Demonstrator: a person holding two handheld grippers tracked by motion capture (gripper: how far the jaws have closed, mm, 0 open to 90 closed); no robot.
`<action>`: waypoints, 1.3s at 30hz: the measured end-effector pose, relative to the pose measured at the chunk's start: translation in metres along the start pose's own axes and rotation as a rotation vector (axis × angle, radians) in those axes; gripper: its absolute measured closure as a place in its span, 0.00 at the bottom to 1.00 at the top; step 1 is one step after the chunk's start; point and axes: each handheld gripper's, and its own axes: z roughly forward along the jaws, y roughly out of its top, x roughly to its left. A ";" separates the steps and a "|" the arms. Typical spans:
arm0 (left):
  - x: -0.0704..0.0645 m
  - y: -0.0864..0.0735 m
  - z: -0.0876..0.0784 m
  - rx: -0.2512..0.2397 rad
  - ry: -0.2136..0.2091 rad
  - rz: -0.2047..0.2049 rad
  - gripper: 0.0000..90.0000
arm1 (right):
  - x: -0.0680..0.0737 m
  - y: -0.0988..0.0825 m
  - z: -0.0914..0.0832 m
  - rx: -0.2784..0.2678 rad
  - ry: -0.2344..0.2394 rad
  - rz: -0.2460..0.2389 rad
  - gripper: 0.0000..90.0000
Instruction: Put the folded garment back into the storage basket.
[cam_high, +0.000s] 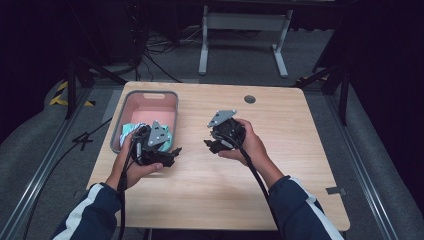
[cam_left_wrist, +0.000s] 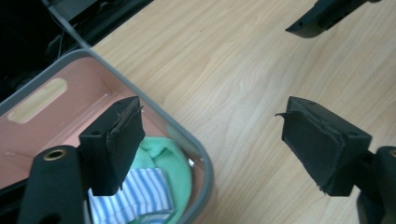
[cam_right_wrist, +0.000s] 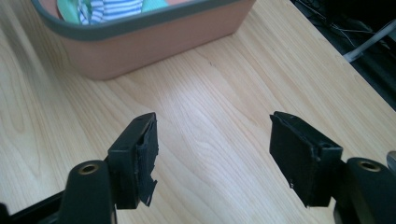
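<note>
With both tools gaping and empty, left tool hangs at the pink bin's near corner; striped cloth lies inside, under it. Right tool sits farther off over the desk.

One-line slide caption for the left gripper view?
Open left tool hovers over the pink bin's corner, above green and striped cloth.
</note>
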 end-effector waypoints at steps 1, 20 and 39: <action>-0.002 0.000 0.001 0.003 -0.005 0.007 0.22 | -0.001 -0.003 -0.002 0.002 0.000 -0.003 0.37; -0.047 -0.013 0.029 0.028 -0.074 0.110 0.20 | -0.007 -0.067 -0.028 0.054 -0.056 0.002 0.35; -0.071 -0.042 0.061 0.100 -0.158 0.149 0.20 | 0.000 -0.139 -0.042 0.051 -0.094 0.035 0.31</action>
